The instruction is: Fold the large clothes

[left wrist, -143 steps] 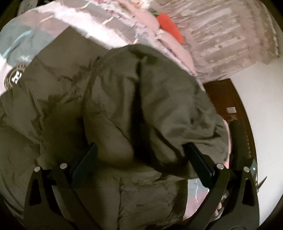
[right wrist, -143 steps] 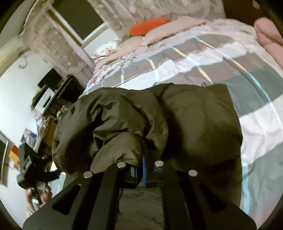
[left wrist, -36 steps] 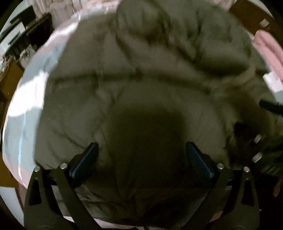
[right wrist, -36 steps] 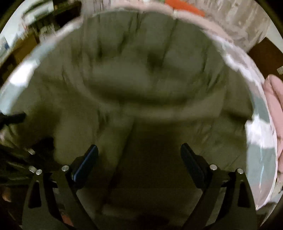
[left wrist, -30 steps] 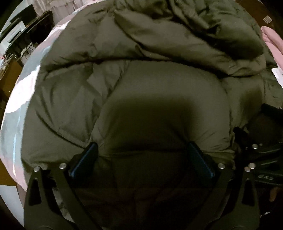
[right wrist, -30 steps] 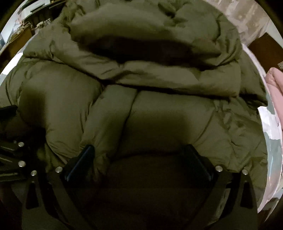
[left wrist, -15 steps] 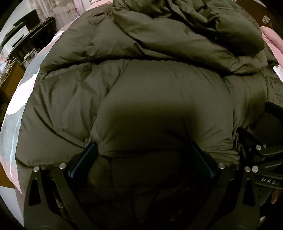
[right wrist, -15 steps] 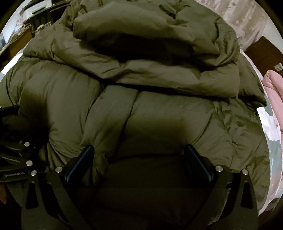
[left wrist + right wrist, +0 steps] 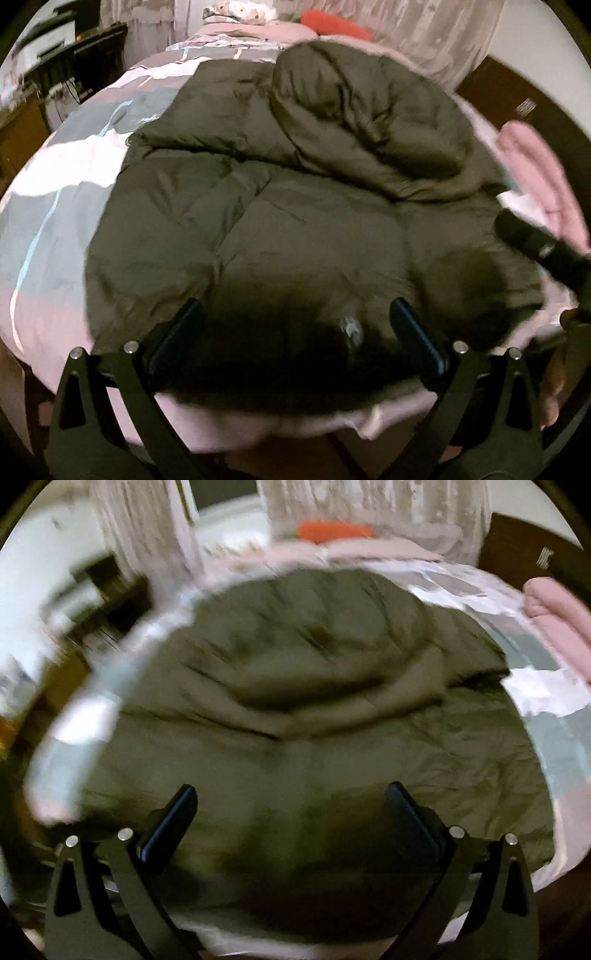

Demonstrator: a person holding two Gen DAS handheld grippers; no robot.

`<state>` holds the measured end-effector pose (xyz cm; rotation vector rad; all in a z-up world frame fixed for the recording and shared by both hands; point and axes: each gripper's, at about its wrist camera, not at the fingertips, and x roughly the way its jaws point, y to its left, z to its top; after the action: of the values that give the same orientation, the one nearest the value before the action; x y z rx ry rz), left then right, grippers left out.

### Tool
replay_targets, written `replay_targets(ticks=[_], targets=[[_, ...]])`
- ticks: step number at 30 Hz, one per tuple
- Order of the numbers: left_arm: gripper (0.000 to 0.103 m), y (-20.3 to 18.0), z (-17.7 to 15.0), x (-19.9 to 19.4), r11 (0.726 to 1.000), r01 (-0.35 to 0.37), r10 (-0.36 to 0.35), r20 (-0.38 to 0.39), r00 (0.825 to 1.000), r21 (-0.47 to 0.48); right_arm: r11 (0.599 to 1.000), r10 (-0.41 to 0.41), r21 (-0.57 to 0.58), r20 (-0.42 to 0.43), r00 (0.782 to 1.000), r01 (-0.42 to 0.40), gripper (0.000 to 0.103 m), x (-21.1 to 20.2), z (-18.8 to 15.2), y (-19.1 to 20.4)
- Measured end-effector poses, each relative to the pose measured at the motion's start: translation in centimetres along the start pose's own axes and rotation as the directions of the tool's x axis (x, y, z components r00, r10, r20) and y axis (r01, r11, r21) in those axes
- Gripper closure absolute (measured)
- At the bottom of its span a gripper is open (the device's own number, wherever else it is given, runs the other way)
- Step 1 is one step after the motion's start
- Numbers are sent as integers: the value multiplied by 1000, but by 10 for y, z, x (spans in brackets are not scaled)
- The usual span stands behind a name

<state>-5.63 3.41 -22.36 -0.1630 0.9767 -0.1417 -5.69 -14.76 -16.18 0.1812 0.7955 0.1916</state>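
Jacket point(image 9: 295, 221), olive-green and puffy, lies folded on the bed point(image 9: 55, 192), near its foot edge, with 1 padded bulk doubled over the far half and the flat quilted part nearest the cameras. The left gripper point(image 9: 295, 332) hangs just above the near hem, its 2 fingers spread wide and holding nothing. The right gripper point(image 9: 288, 812) sits over the same hem, likewise spread with nothing between its fingers; its view is motion-blurred. A striped bedspread point(image 9: 74, 155) surrounds the jacket. Pink folded cloth point(image 9: 535, 173) lies to the right, and an orange plush point(image 9: 340, 27) rests by the pillows.
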Motion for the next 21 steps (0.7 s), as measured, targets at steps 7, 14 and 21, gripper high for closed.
replay_targets(ticks=[7, 14, 21], targets=[[2, 25, 15, -56, 996, 77, -73, 79, 994, -53, 996, 25, -86, 81, 996, -18, 1, -53, 4, 28], [2, 32, 12, -71, 997, 49, -43, 101, 994, -55, 994, -26, -101, 57, 998, 31, 1, -64, 3, 33], [2, 41, 8, -58, 999, 21, -17, 68, 998, -49, 986, -127, -101, 81, 989, 135, 1, -72, 1, 30]])
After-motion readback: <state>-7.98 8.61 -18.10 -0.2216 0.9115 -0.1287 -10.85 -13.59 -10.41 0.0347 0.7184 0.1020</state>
